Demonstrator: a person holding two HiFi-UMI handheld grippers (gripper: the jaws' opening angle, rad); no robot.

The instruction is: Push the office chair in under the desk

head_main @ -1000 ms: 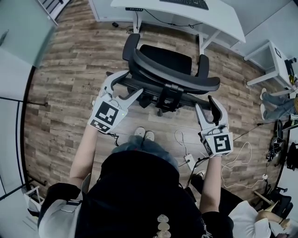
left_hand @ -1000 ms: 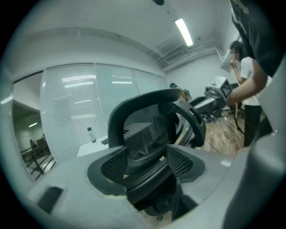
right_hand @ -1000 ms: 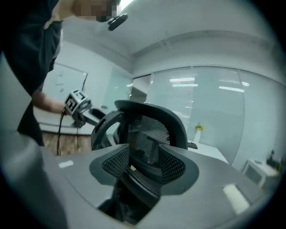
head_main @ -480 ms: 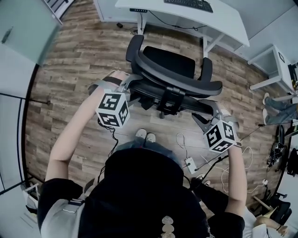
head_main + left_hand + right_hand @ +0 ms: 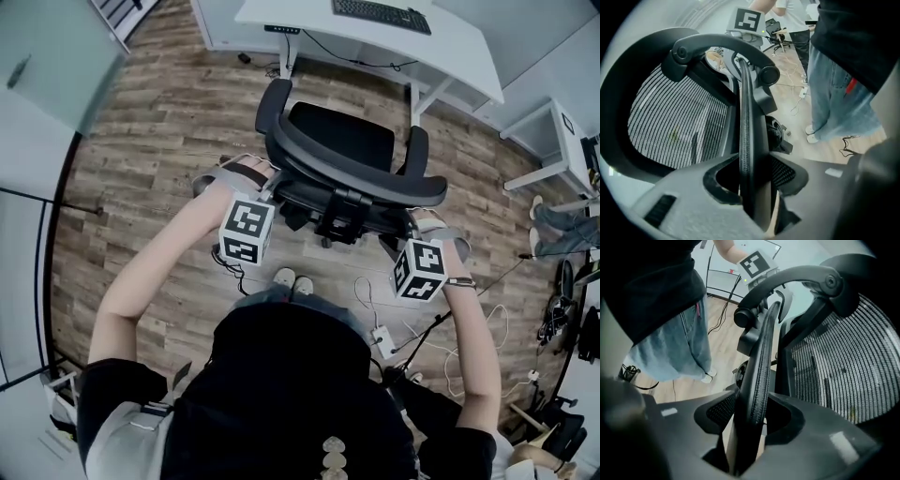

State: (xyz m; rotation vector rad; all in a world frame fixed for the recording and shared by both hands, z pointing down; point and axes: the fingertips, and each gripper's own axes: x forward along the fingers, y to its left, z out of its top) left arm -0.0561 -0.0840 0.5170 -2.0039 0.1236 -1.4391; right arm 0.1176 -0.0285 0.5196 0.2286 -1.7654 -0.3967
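Note:
A black mesh office chair (image 5: 342, 136) stands just short of the white desk (image 5: 450, 52), its seat facing the desk. Its curved backrest rim (image 5: 356, 178) faces me. My left gripper (image 5: 270, 190) sits at the rim's left end. In the left gripper view the rim (image 5: 746, 117) runs between the jaws of my left gripper (image 5: 752, 176), which have just been closing and press on it. My right gripper (image 5: 412, 228) sits at the rim's right end. Its jaws have closed a little, and my right gripper (image 5: 752, 411) clasps the rim (image 5: 761, 357) the same way.
A keyboard (image 5: 380, 14) lies on the desk. Cables and a power strip (image 5: 380, 328) trail on the wood floor behind the chair, near my shoes (image 5: 291, 275). A small white table (image 5: 548, 131) and another person's legs (image 5: 553, 211) are at the right. A glass partition (image 5: 37, 84) is at the left.
Both grippers rolled over and came down from behind the backrest onto its top rim. Their jaws, wide and free a second ago, now hold the rim between them.

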